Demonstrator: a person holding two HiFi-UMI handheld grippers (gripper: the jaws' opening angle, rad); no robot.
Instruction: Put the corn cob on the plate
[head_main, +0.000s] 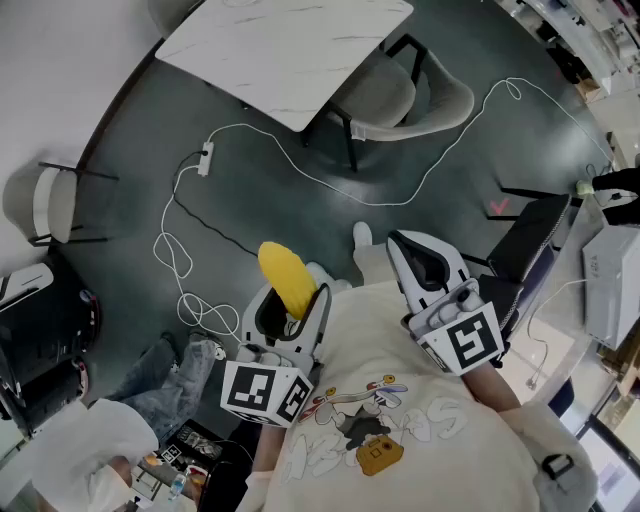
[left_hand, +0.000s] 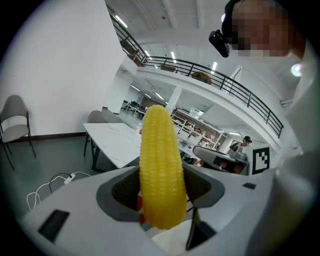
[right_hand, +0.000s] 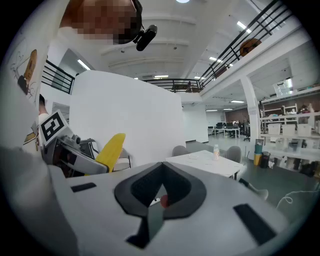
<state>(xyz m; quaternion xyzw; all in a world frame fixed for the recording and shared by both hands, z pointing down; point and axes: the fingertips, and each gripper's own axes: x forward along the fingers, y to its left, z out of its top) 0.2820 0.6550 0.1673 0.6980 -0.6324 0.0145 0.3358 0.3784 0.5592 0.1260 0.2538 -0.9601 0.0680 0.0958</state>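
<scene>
- Two grippers are held close to the person's chest, above a dark floor (head_main: 470, 150) crossed by white cable (head_main: 300, 165).
- Left gripper (head_main: 292, 305) has its jaws spread wide and clamped on the corn (head_main: 287, 278). It grips the lower end, and most of the cob sticks up past the tips, in the air.
- Right gripper (head_main: 410, 250) has its jaws closed together with nothing between them. It sits just right of the corn.
- No plate shows in any view. The white table (head_main: 290, 50) lies far off, and its visible part looks bare.
- Risk: with the hold so near one end, a quick swing could probably make the cob pivot or slide out, since the kernel rows look rounded and slick.
- Risk: a release before the plate comes into view would likely drop the corn on the floor.
- Risk: the cable loops near the left side could catch a foot on the way.
</scene>
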